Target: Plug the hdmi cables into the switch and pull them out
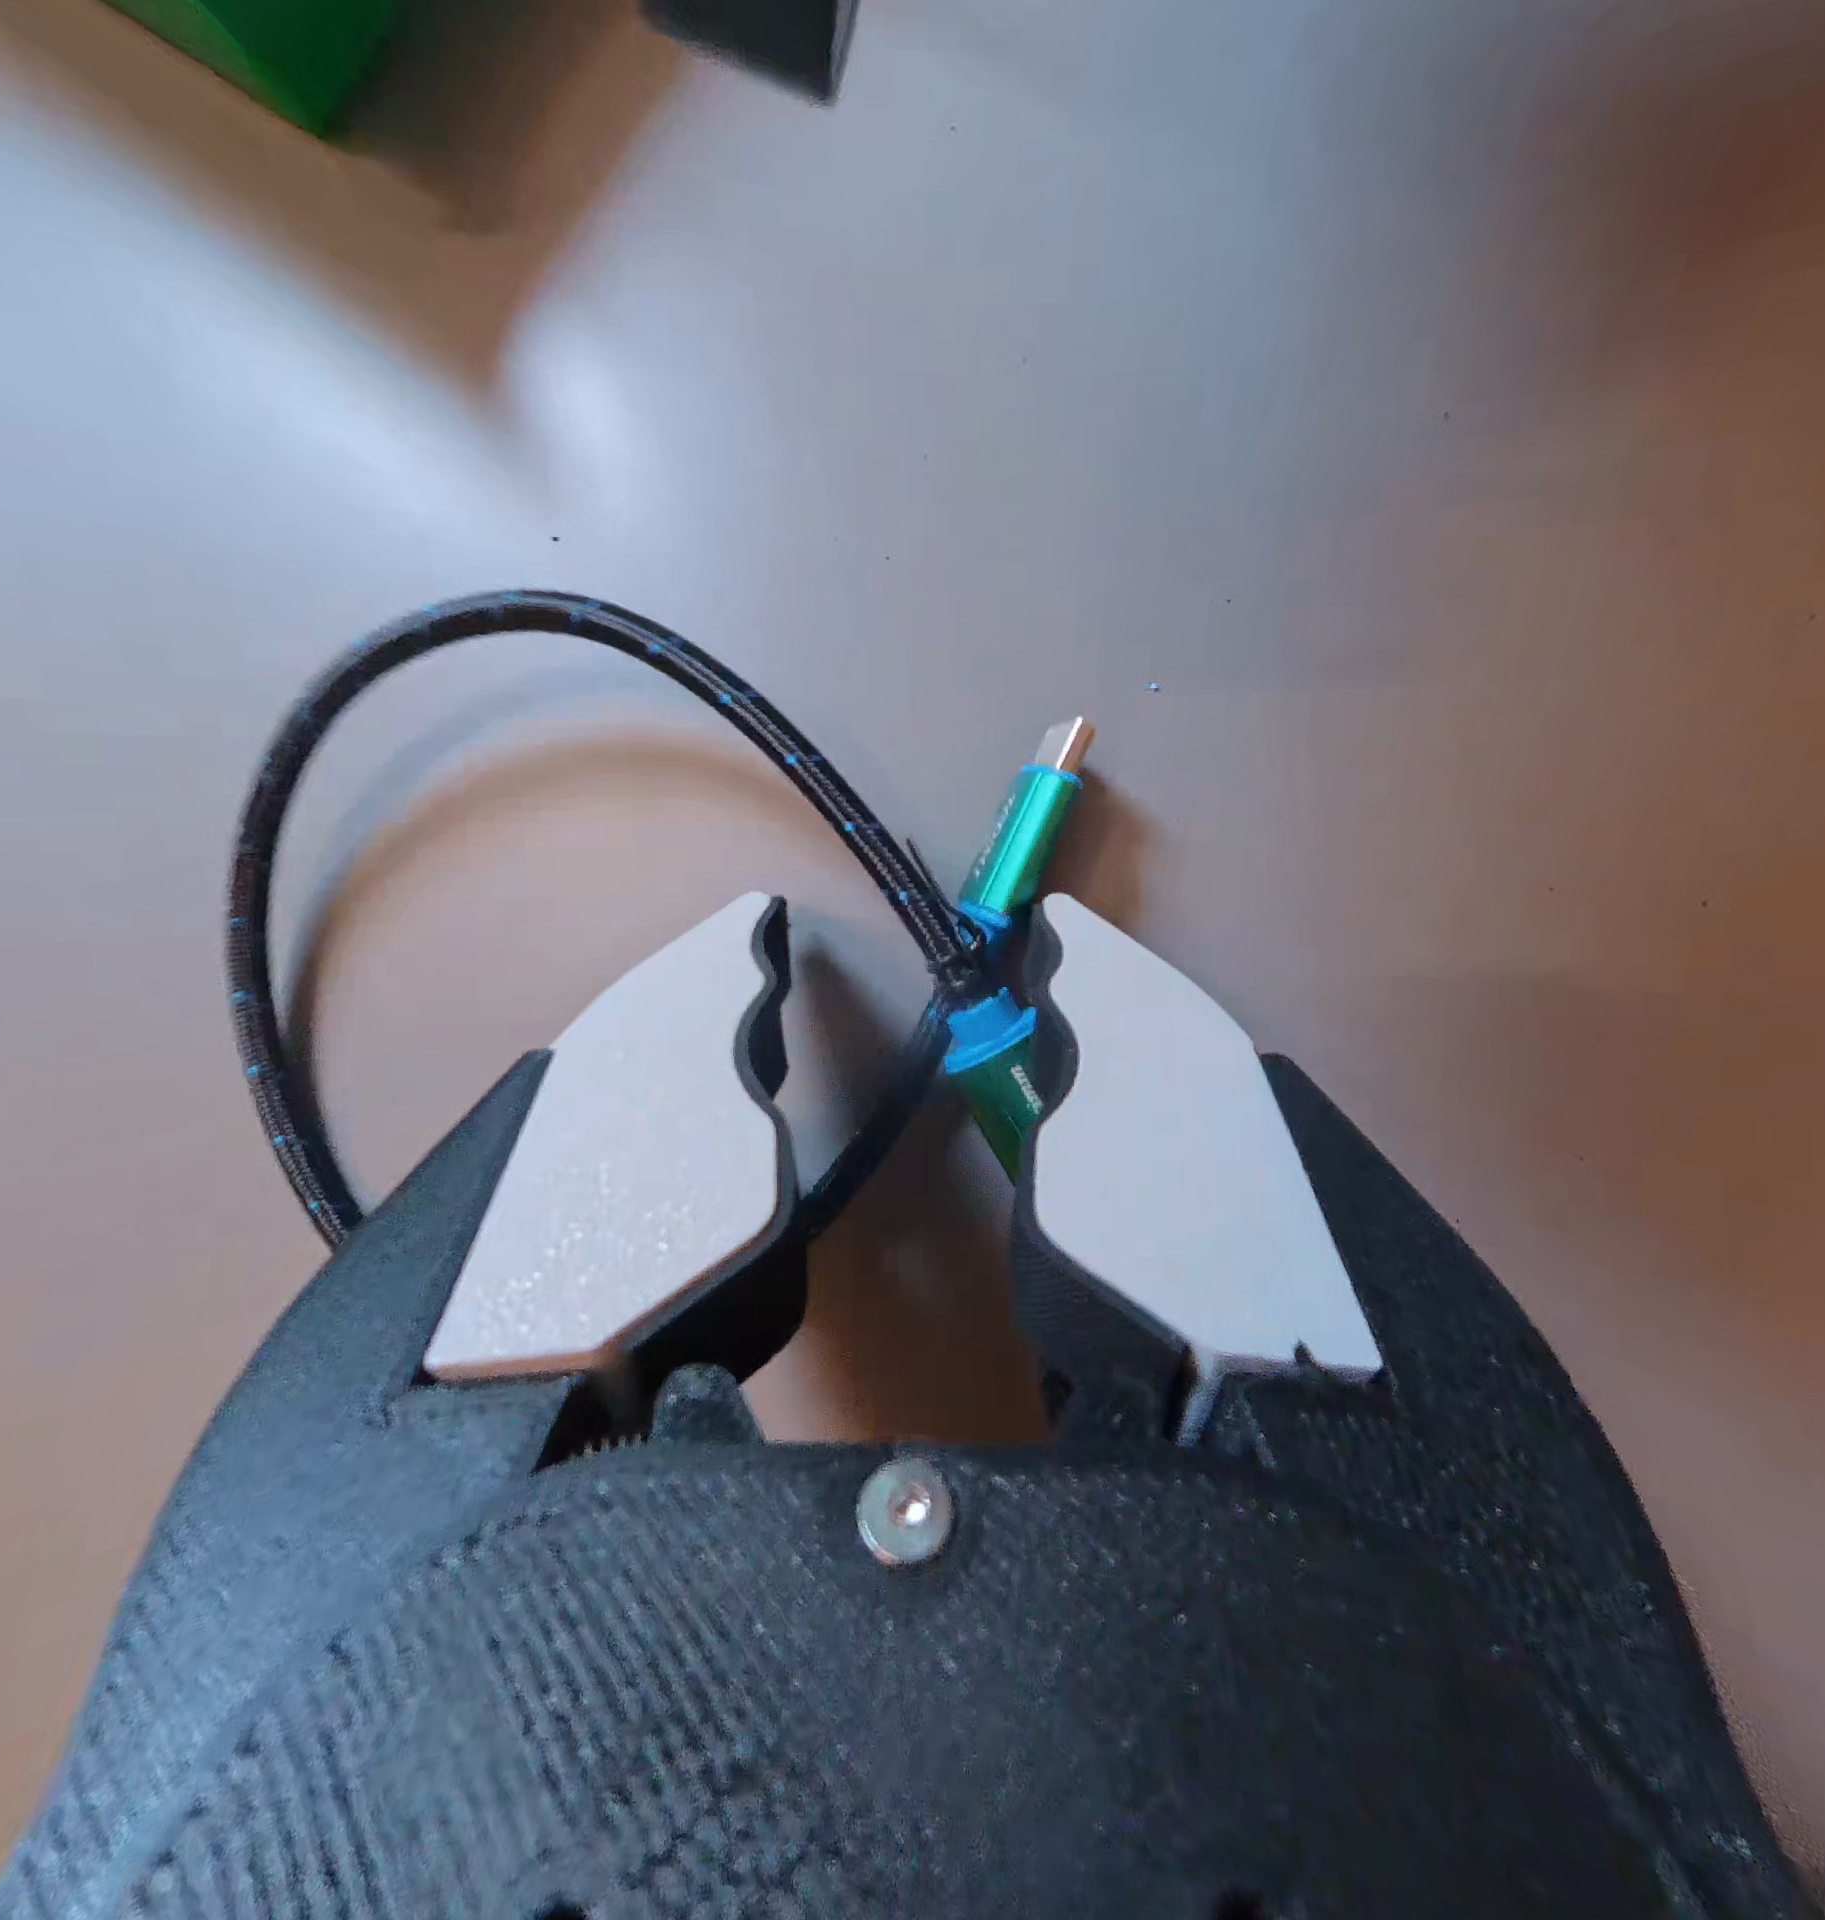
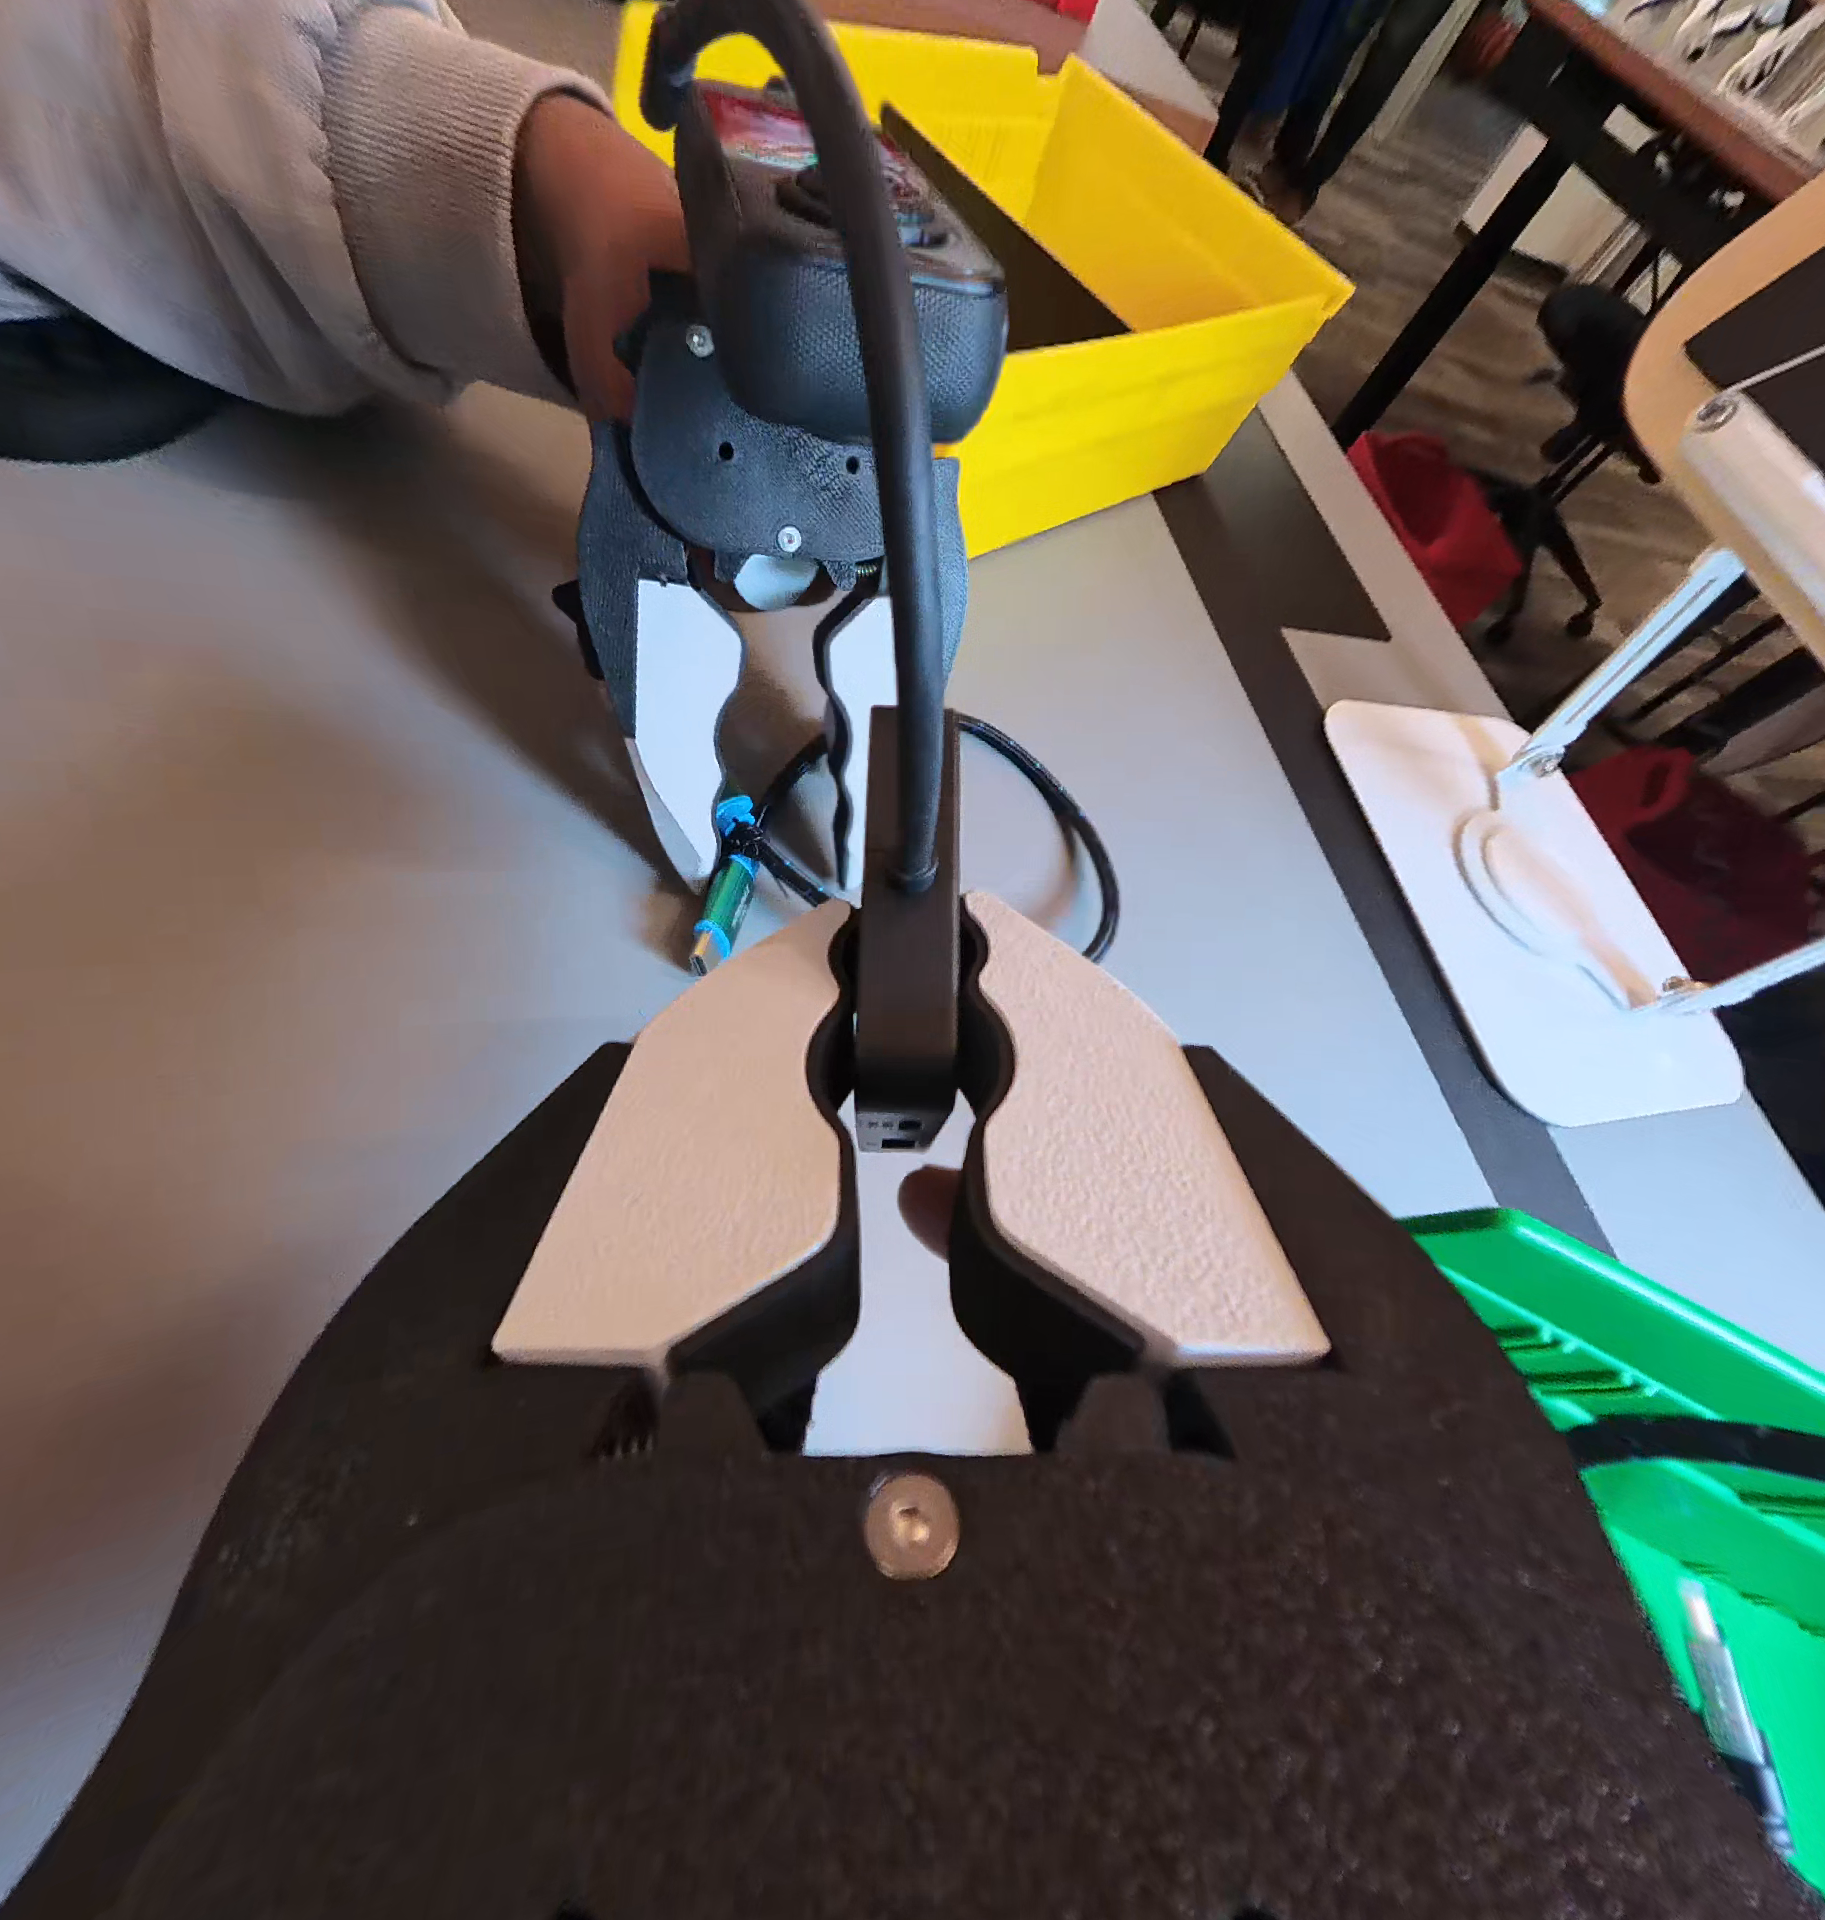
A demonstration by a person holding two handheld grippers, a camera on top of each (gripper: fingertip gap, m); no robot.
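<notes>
In the right wrist view my right gripper [image 2: 906, 914] is shut on a slim black switch [image 2: 903, 790], held above the table with its port end [image 2: 892, 1127] facing the camera. A thick black cord [image 2: 908, 520] rises from its far end. My left gripper [image 1: 913, 904] is open, tips down at the table, straddling a braided black cable [image 1: 264, 883]. The cable's two green plugs [image 1: 1022, 831] are zip-tied together and lie against the right finger [image 1: 1178, 1143]. The upper plug's metal tip [image 1: 1064, 743] points away. The left gripper [image 2: 762, 873] and the plug [image 2: 726, 904] also show in the right wrist view.
A yellow bin [image 2: 1147, 343] stands behind the left gripper. A green bin [image 2: 1666, 1455] sits at the near right and also shows in the left wrist view [image 1: 264, 62]. A white lamp base [image 2: 1510, 914] stands by the table's right edge. A person's sleeve [image 2: 212, 187] reaches in from the left. The tips of one gripper are about 12 cm away from the tips of the other.
</notes>
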